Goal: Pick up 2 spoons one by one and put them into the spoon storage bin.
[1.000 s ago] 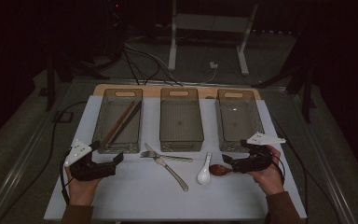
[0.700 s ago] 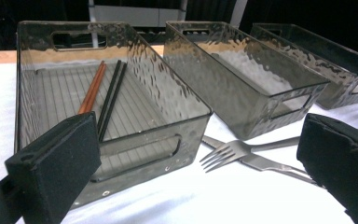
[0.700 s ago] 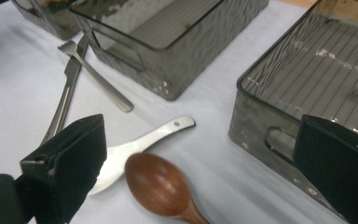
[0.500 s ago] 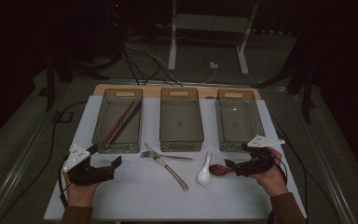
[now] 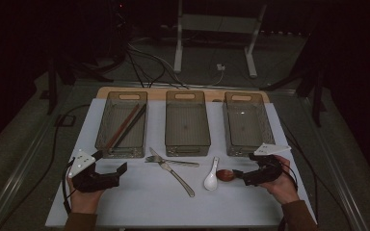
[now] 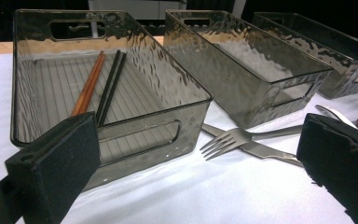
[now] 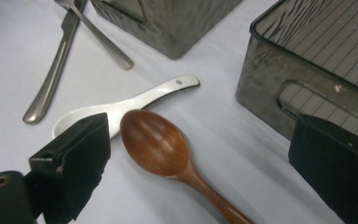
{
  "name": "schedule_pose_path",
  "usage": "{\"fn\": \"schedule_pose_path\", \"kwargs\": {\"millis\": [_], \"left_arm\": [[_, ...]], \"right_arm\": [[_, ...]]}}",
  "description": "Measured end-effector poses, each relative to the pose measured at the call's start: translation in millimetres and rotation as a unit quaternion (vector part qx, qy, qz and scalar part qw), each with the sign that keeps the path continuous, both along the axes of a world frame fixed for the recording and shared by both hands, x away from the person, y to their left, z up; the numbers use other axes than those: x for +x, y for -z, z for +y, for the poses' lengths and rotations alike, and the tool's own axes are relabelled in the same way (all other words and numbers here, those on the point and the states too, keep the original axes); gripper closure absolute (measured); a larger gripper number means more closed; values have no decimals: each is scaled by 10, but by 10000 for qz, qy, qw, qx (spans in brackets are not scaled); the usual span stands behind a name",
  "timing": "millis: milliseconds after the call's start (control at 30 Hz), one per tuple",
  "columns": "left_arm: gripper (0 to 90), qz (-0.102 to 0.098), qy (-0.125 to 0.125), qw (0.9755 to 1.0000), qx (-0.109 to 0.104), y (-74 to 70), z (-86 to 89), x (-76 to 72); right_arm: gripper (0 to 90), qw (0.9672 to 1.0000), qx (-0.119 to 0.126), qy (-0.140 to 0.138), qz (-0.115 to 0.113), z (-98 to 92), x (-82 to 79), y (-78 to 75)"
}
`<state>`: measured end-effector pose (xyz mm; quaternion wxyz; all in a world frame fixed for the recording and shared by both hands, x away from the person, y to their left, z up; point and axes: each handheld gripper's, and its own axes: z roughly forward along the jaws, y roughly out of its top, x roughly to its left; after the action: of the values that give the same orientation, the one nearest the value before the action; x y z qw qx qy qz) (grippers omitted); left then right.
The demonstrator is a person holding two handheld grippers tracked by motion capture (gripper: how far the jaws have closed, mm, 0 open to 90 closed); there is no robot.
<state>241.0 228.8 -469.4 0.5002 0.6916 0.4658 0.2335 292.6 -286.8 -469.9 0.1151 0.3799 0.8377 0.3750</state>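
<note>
The left gripper (image 5: 107, 169) sits at the near left of the table (image 5: 139, 207), which has a white cover, held in the person's left hand (image 5: 83, 197). Its jaws are spread wide w/ nothing between them, pointing toward the trays.

Just beyond it is the left smoky clear plastic bin (image 5: 105, 144), w/ a reddish-brown wooden chopstick pair (image 6: 87, 86) and a black chopstick pair (image 6: 112, 84) lying side by side on its ribbed floor (lengthwise, touching or nearly so).

The middle smoky clear plastic bin (image 5: 169, 144) and the right smoky clear plastic bin (image 5: 265, 130) stand in the same row, apart from each other.

On the table in front of the middle bin, a steel fork (image 5: 166, 160) and a steel table knife (image 5: 176, 174) lie crossed, the fork over the knife in the left gripper view. Right of them is a white ceramic soup spoon (image 5: 211, 176), bowl toward the person. Just beside it is a brown wooden spoon (image 7: 161, 144), its bowl close against the white spoon's bowl (can't tell if touching).

The right gripper (image 5: 243, 176), in the right hand (image 5: 283, 185), is at the near right. Its jaws are spread, one on either side of the wooden spoon's handle, not pinching it.
</note>
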Motion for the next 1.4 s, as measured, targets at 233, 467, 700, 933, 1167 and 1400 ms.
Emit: {"fn": "schedule_pose_path", "kwargs": {"millis": [233, 467, 700, 933, 1167, 1400], "left_arm": [[6, 14, 9, 10000, 46, 6, -15, 2], [6, 10, 13, 10000, 61, 7, -25, 0], [6, 30, 34, 10000, 83, 11, -37, 2], [6, 38, 44, 9999, 91, 13, -39, 3], [6, 45, 25, 9999, 87, 18, -32, 5], [6, 52, 39, 9999, 99, 19, -45, 4]], "right_arm": [[66, 9996, -206, -24, 165, -4, 44, 83], [141, 9986, -442, -96, 285, 2, 60, 182], [234, 9970, -569, -211, 473, -15, 77, 281], [432, 9944, -763, -435, 590, -15, 80, 368], [618, 9921, -837, -701, 618, -36, 44, 385], [741, 9881, -1056, -956, 576, -66, -72, 371]]}}
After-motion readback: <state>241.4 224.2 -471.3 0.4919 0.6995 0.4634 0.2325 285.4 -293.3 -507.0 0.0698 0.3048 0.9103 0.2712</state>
